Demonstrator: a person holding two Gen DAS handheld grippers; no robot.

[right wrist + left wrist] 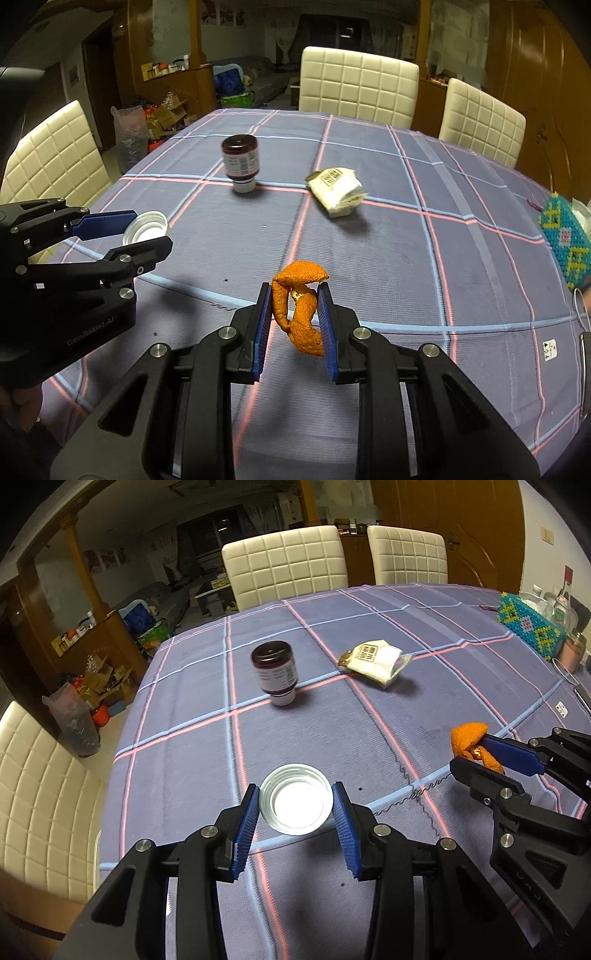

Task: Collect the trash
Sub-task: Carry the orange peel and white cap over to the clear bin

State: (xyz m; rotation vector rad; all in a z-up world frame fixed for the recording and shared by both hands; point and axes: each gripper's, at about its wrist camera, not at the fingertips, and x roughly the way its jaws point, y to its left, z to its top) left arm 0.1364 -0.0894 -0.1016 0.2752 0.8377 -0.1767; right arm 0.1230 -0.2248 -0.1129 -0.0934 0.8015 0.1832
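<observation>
My left gripper is shut on a white plastic lid, its hollow side facing the camera, held above the checked tablecloth. The same lid shows at the left of the right wrist view. My right gripper is shut on a curled orange peel; the peel appears again at the right of the left wrist view. Farther back on the table a dark jar stands upside down on its white cap. Beside it lies a crumpled white wrapper.
The table wears a blue cloth with pink and pale lines. A beaded turquoise box and some bottles sit at its right edge. White padded chairs stand around it. Cardboard and a plastic bag lie on the floor at left.
</observation>
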